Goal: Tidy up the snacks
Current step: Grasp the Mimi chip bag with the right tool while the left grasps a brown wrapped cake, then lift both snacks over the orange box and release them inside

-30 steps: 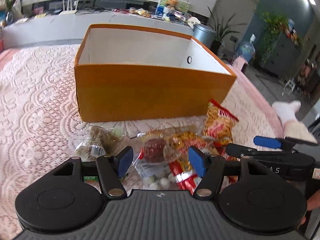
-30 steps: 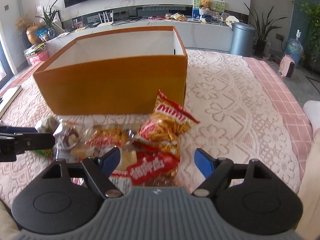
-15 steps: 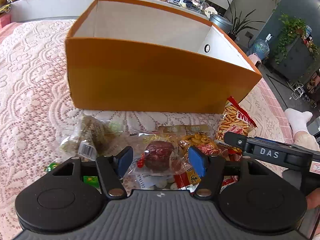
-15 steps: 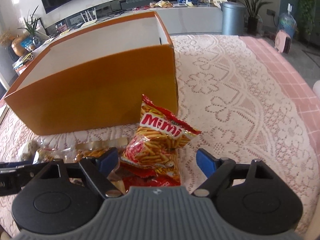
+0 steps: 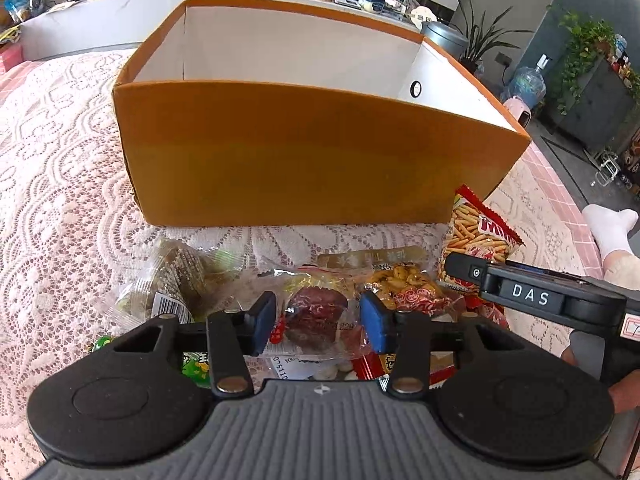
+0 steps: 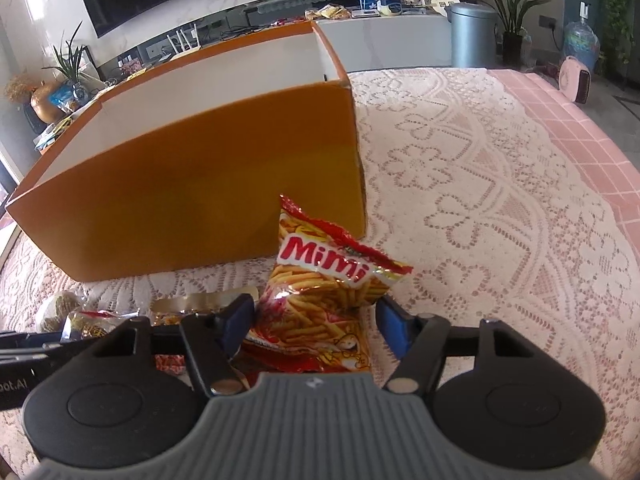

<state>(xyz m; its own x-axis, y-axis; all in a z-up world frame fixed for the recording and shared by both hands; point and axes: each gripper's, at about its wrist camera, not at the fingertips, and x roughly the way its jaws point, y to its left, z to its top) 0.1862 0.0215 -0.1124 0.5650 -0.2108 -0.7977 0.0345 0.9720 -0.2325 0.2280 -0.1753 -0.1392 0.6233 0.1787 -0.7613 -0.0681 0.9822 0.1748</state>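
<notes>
An open orange box (image 5: 312, 152) with white inside walls stands on the lace cloth; it also shows in the right wrist view (image 6: 192, 184). A pile of snack packets lies in front of it. My left gripper (image 5: 318, 322) is open, its blue pads on either side of a clear packet with a dark red snack (image 5: 316, 316). My right gripper (image 6: 316, 322) is open around the lower part of the red Mimi chip bag (image 6: 324, 280), which leans up near the box's right corner; the bag also shows in the left wrist view (image 5: 480, 236).
Other packets lie in the pile: a greenish clear packet (image 5: 180, 280), a yellow-red packet (image 5: 408, 284), a green one (image 5: 196, 364). The right gripper's body (image 5: 532, 296) crosses the left view. A lace cloth (image 6: 480, 200) covers the table; a pink edge (image 6: 580, 128) lies at right.
Both grippers moved forward and lower toward the pile. The left pads have narrowed around the dark red snack packet. The right fingers now flank the Mimi bag.
</notes>
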